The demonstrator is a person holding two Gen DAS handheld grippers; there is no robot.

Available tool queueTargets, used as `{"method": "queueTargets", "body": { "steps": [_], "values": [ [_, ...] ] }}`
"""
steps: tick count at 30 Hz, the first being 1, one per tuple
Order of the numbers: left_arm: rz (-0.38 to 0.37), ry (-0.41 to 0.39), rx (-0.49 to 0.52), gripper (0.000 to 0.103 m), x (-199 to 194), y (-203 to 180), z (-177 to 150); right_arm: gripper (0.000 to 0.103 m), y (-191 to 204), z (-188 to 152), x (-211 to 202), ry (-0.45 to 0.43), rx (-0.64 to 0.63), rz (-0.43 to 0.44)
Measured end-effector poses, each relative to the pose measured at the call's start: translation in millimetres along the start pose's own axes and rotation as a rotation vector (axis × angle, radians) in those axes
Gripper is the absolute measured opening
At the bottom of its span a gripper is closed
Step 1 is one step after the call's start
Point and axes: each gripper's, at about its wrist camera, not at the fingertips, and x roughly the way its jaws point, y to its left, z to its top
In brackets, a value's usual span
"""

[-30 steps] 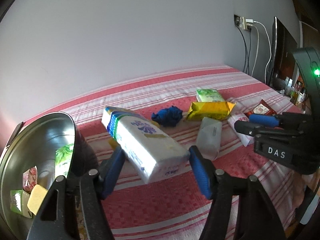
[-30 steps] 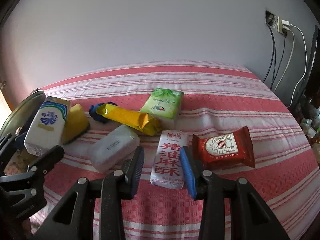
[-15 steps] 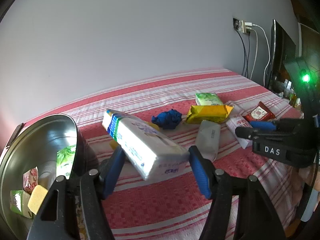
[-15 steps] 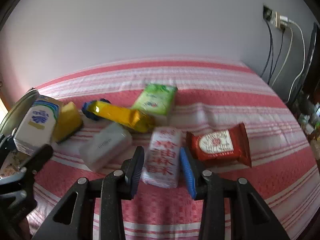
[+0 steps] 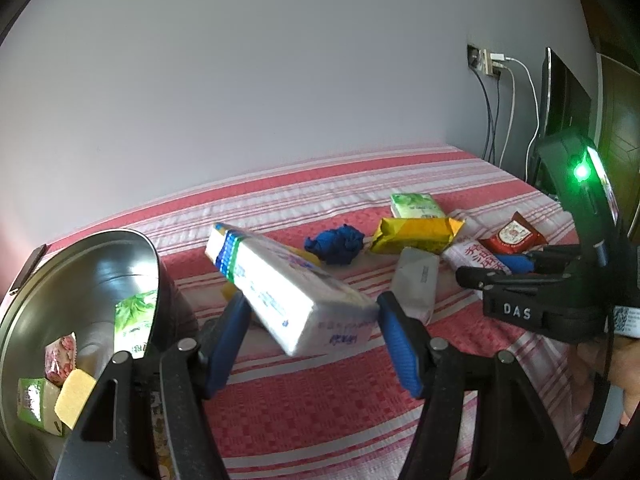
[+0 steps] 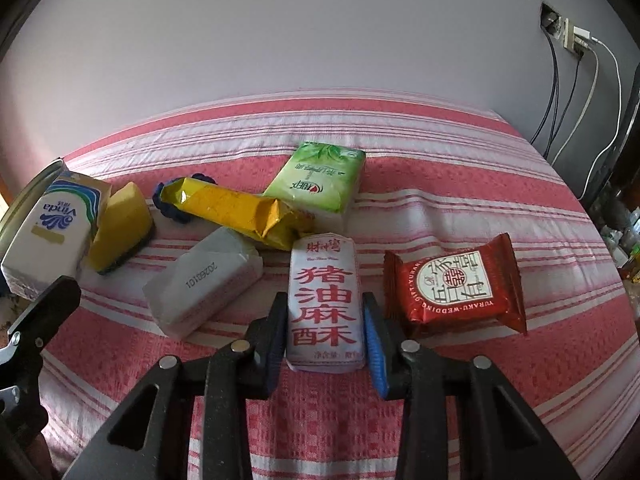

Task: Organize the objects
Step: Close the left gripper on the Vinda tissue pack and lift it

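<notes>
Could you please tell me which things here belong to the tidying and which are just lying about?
Job: Vinda tissue pack in left gripper; white snack packet in right gripper; metal bowl; red packet; yellow packet; green pack.
Lying about: wall socket, cables, monitor.

On the striped bedspread (image 6: 460, 168): two tissue packs, one green (image 6: 320, 176) and one Vinda (image 6: 52, 236); three wrapped snacks, white (image 6: 325, 304), red (image 6: 454, 284), yellow (image 6: 236, 212); one grey packet (image 6: 204, 280); one sponge (image 6: 120, 224); one blue cloth (image 5: 335, 243).

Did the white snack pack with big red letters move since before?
Cannot tell. The white snack pack lies beside the red packet as before.
</notes>
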Motion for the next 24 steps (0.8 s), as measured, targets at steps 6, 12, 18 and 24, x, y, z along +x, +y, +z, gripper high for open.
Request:
{"method": "queueTargets", "body": {
  "steps": [6,12,18,24],
  "values": [
    [0.000,-0.011,-0.002,0.065,-2,1,0,0.037,-2,2,-10,-0.065,0.006,-0.012],
    [-0.015,-0.025,-0.012,0.064,-5,4,-1,0.037,-9,4,-18,-0.136,0.019,0.003],
    [-0.027,-0.054,-0.013,0.062,-11,6,-2,0.037,-6,2,-30,-0.198,0.005,-0.027],
    [-0.039,-0.066,-0.015,0.060,-13,8,-3,0.037,-6,3,-29,-0.213,-0.003,-0.033]
  ]
}}
